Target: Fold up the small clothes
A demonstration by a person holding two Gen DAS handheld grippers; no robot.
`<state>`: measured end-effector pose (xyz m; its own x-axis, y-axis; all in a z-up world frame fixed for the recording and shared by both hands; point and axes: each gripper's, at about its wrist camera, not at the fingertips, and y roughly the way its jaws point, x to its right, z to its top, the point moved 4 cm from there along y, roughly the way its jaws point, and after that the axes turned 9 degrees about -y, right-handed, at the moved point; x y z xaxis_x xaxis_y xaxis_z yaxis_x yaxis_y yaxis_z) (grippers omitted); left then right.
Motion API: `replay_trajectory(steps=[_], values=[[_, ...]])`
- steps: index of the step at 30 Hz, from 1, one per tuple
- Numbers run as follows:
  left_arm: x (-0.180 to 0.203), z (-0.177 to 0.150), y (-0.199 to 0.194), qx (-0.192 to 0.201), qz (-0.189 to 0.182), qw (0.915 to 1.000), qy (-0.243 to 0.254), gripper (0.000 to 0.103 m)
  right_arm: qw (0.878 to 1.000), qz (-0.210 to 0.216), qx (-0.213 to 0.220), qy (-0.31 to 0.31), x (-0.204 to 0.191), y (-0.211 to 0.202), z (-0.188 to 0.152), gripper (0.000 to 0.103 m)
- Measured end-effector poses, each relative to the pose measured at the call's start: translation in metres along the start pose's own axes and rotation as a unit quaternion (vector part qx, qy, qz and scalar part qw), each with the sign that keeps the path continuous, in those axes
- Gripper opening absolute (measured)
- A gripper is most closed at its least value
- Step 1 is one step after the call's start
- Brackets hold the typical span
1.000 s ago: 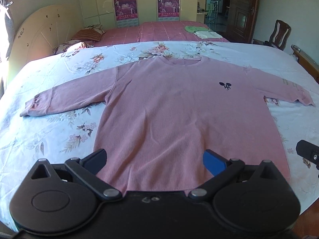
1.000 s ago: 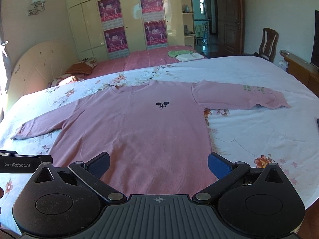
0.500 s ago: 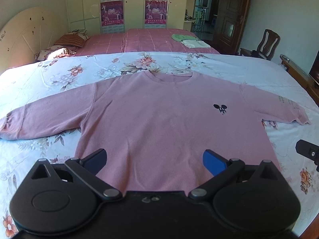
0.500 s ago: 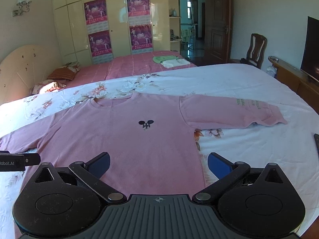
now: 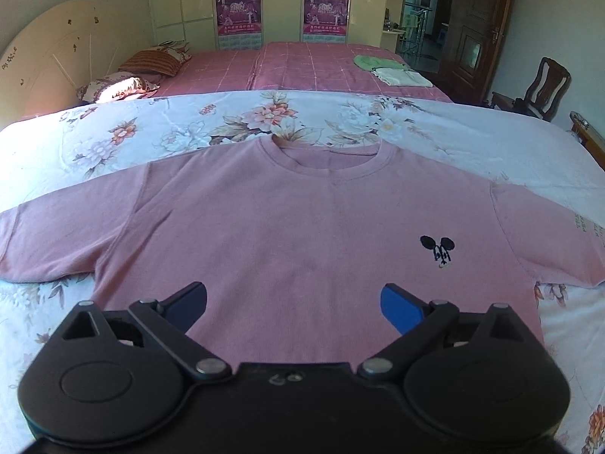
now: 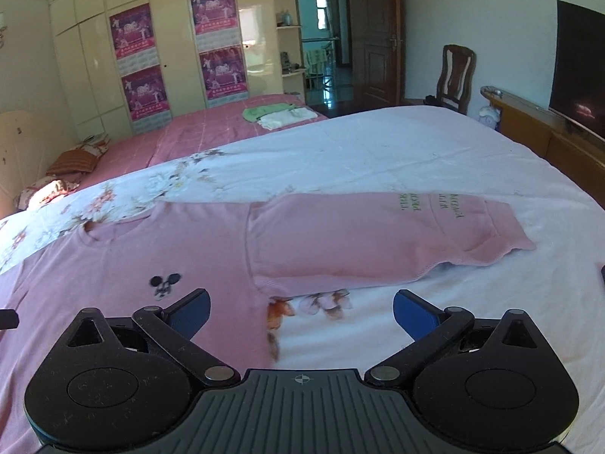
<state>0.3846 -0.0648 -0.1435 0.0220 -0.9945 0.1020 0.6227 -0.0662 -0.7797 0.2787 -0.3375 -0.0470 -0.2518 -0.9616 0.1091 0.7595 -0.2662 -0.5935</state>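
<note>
Lying flat and face up on the floral bedsheet (image 5: 159, 128), the pink sweatshirt (image 5: 302, 227) spreads its sleeves toward both side edges of the bed. Above its chest, the left tool (image 5: 293, 300) is closing, nothing between its jaws. The right tool (image 6: 300, 310) hovers spread wide over the sweatshirt's side seam, empty.

Both cameras look down along their grippers, close over the bed (image 5: 340, 121); the left faces the shirt (image 5: 302, 234) chest, the right its sleeve (image 6: 359, 234); both share the mouse logo (image 6: 163, 284).
</note>
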Motion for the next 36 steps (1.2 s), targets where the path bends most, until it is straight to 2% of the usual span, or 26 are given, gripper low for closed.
replay_trajectory(steps=[2, 3, 4, 5, 12, 16, 21, 24, 25, 26, 27, 28, 32, 34, 36], values=[[0.013, 0.001, 0.013, -0.008, 0.001, 1.0, 0.004, 0.092, 1.0, -0.013, -0.004, 0.01, 0.025, 0.014, 0.002, 0.102], [0.021, 0.001, 0.021, -0.011, 0.003, 0.9999, 0.009, 0.088, 1.0, -0.02, -0.005, 0.015, 0.036, 0.02, 0.002, 0.094], [0.028, 0.001, 0.027, -0.013, 0.008, 0.9998, 0.016, 0.085, 0.999, -0.025, -0.011, 0.021, 0.047, 0.027, 0.002, 0.069], [0.034, 0.001, 0.033, -0.015, 0.012, 0.9995, 0.023, 0.085, 0.999, -0.029, -0.019, 0.031, 0.059, 0.033, 0.002, 0.061], [0.068, 0.005, 0.056, -0.021, 0.016, 0.9988, 0.041, 0.084, 0.992, -0.081, -0.044, 0.083, 0.137, 0.056, -0.001, 0.061], [0.08, 0.008, 0.068, -0.03, 0.016, 0.9981, 0.051, 0.075, 0.985, -0.107, -0.059, 0.121, 0.177, 0.066, -0.006, 0.061], [0.089, 0.012, 0.077, -0.031, 0.02, 0.9976, 0.059, 0.075, 0.98, -0.119, -0.07, 0.145, 0.201, 0.077, -0.008, 0.061], [0.091, 0.013, 0.081, -0.035, 0.022, 0.9974, 0.06, 0.073, 0.977, -0.108, -0.068, 0.17, 0.211, 0.081, -0.01, 0.061], [0.091, 0.013, 0.082, -0.036, 0.024, 0.9972, 0.061, 0.072, 0.977, -0.111, -0.066, 0.173, 0.213, 0.083, -0.009, 0.058], [0.091, 0.014, 0.085, -0.036, 0.025, 0.997, 0.063, 0.071, 0.977, -0.113, -0.062, 0.173, 0.215, 0.086, -0.008, 0.05], [0.091, 0.014, 0.086, -0.037, 0.026, 0.9969, 0.065, 0.07, 0.976, -0.111, -0.063, 0.175, 0.217, 0.088, -0.007, 0.031], [0.09, 0.014, 0.087, -0.037, 0.027, 0.9968, 0.065, 0.07, 0.975, -0.114, -0.062, 0.18, 0.22, 0.089, -0.007, 0.027], [0.088, 0.012, 0.09, -0.043, 0.029, 0.9961, 0.072, 0.07, 0.975, -0.118, -0.056, 0.181, 0.223, 0.095, -0.005, 0.027], [0.087, 0.012, 0.092, -0.048, 0.031, 0.9954, 0.077, 0.07, 0.977, -0.125, -0.053, 0.166, 0.218, 0.094, -0.003, 0.009], [0.085, 0.012, 0.092, -0.047, 0.03, 0.9952, 0.08, 0.069, 0.979, -0.124, -0.038, 0.16, 0.215, 0.094, 0.0, 0.009]])
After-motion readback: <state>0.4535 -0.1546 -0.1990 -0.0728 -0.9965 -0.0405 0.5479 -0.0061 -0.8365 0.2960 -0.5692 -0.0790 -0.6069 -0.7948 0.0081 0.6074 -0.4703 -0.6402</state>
